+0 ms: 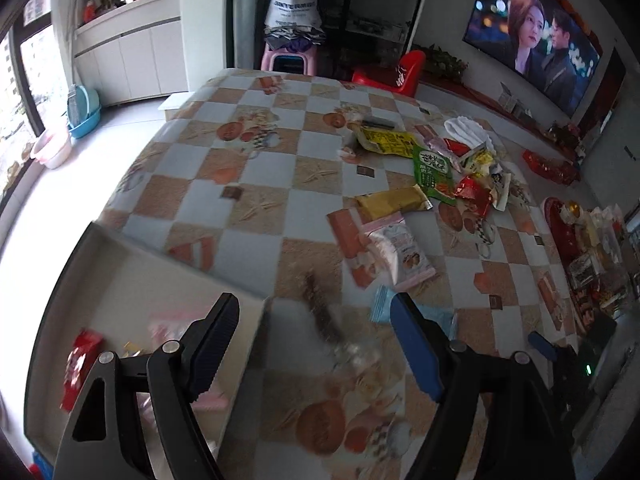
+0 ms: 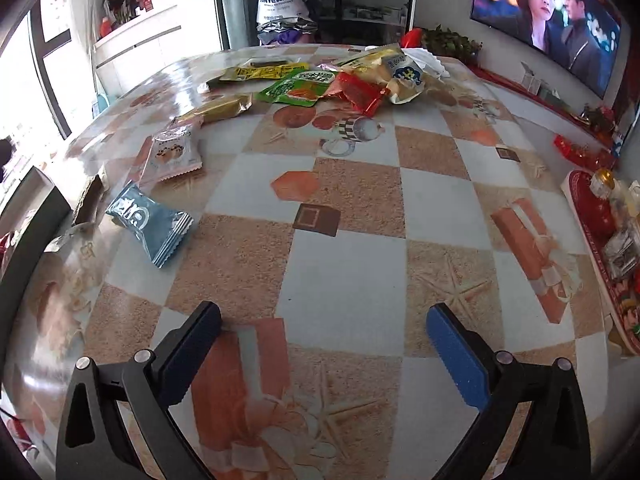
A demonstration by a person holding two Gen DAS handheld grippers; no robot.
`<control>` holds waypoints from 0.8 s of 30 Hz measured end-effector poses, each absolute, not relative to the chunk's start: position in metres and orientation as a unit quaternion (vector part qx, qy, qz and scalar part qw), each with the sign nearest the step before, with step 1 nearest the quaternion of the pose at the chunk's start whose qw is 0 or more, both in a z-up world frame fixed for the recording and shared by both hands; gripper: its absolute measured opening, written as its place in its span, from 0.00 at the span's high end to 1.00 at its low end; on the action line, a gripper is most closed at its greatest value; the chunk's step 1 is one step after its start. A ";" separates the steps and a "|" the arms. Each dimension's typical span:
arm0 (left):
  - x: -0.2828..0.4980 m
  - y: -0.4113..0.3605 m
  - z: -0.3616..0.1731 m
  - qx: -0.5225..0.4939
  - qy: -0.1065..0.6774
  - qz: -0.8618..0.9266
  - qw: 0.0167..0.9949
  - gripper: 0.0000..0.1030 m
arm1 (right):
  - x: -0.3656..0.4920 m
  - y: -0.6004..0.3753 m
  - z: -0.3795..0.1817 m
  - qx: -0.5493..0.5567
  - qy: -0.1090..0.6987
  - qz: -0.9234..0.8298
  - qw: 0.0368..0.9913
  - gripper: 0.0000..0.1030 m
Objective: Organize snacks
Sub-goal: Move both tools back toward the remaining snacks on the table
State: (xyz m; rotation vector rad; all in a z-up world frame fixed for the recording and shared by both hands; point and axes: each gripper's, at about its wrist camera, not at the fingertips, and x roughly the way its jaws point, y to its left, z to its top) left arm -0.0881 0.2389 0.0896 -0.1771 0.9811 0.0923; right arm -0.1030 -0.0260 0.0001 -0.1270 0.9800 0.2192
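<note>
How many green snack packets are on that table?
1: a green snack packet in the far heap of snacks, beside a red packet and in front of the yellow packet. Others may be buried underneath.

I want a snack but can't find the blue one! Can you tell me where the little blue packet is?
Look at the checkered tablecloth, on its left side, nearer than the pile of yellow, green and red snack bags. The small light-blue pillow-shaped packet lies flat just in front of a white packet with cookie pictures. It's the only blue wrapper.
</note>
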 end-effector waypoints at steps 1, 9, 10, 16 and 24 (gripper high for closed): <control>-0.076 0.233 0.087 -0.078 0.473 0.045 0.877 0.21 | -0.103 -0.027 0.000 -0.060 0.469 0.106 0.875 0.00; 0.025 0.217 0.058 -0.089 0.488 0.097 0.863 0.21 | -0.103 -0.025 -0.002 -0.061 0.469 0.106 0.875 0.00; 0.035 0.220 0.052 -0.097 0.489 0.108 0.860 0.21 | -0.103 -0.025 -0.002 -0.061 0.469 0.106 0.875 0.00; 0.085 0.235 0.018 -0.169 0.496 0.126 0.843 0.21 | -0.104 -0.024 -0.003 -0.061 0.468 0.107 0.875 0.00; 0.064 0.179 0.001 -0.041 0.523 0.055 0.849 0.22 | -0.103 -0.024 -0.004 -0.062 0.468 0.107 0.875 0.00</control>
